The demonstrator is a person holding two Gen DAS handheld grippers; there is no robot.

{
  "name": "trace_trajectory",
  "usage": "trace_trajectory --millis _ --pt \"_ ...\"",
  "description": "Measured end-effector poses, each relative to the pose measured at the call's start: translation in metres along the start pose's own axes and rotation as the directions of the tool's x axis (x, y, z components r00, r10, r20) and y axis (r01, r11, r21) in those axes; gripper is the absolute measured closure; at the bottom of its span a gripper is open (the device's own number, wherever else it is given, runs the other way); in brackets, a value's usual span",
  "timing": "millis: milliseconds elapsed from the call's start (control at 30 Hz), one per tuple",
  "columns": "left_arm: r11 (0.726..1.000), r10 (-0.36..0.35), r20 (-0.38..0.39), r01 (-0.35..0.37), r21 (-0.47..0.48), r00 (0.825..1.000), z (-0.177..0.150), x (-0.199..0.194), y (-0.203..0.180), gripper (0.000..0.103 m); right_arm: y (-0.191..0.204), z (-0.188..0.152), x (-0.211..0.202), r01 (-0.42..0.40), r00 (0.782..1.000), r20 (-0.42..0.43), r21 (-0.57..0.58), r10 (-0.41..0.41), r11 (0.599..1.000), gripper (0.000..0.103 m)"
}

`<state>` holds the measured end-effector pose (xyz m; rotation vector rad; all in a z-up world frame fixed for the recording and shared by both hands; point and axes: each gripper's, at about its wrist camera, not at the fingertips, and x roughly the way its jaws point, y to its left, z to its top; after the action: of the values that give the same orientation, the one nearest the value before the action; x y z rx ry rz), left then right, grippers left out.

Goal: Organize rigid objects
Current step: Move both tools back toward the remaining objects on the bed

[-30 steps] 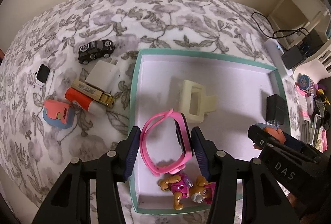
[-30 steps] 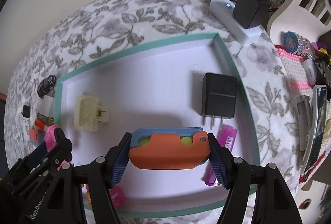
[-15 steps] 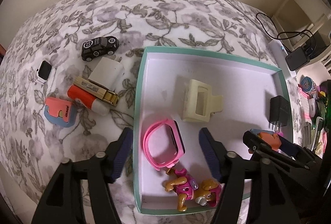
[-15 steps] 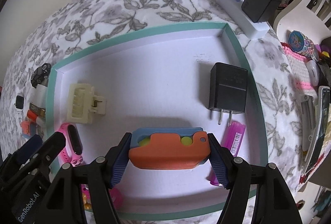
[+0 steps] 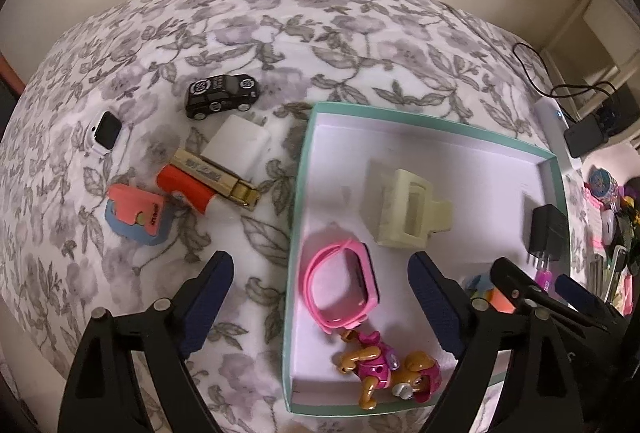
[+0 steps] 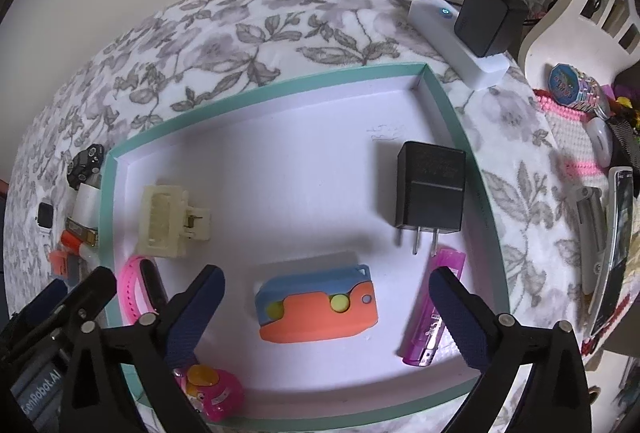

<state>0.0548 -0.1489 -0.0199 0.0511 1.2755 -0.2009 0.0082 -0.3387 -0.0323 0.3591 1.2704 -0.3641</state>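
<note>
A teal-rimmed white tray (image 5: 301, 169) (image 6: 256, 89) lies on the floral cloth. In it are a pink watch (image 5: 344, 285) (image 6: 138, 289), a cream clip (image 5: 404, 209) (image 6: 168, 221), a dog toy (image 5: 384, 363), a black plug (image 6: 430, 187), a purple lighter (image 6: 434, 317) and an orange-and-blue case (image 6: 318, 307). My left gripper (image 5: 322, 307) is open above the pink watch. My right gripper (image 6: 326, 313) is open above the orange-and-blue case. Left of the tray lie a black toy car (image 5: 222, 95), a white charger (image 5: 240, 147), a gold lighter (image 5: 218, 173), a red tube (image 5: 186, 187), a white watch (image 5: 105, 131) and a second orange-and-blue case (image 5: 136, 217).
A white power strip (image 6: 460, 47) with a black adapter (image 6: 490, 19) and cable lies past the tray's far right corner. Assorted clutter (image 6: 600, 153) crowds the right side. A beige wall stands behind the table.
My left gripper opened, left the pink watch lying in the tray and drew back. My right gripper opened and let the orange-and-blue case down onto the tray floor.
</note>
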Motion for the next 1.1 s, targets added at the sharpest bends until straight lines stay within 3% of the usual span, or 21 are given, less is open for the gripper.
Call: trace_trajectory --millis 800,1000,1100 --pt "0.995 0.043 -0.028 -0.045 -0.084 0.999 0.004 0.005 0.025 0.013 0.002 0.000 0.000 0.018 1.000 0.010 -0.007 -0.018 1.000 0.000" --pt "0.992 0.019 -0.014 -0.021 -0.123 1.000 0.007 -0.005 0.039 0.013 0.006 0.002 -0.021 -0.030 0.998 0.059 -0.009 0.031 1.000 0.000" --pt "0.990 0.031 0.006 -0.030 -0.135 1.000 0.009 -0.015 0.052 0.003 0.015 0.002 -0.035 -0.044 0.994 0.101 -0.022 0.046 0.999 0.000"
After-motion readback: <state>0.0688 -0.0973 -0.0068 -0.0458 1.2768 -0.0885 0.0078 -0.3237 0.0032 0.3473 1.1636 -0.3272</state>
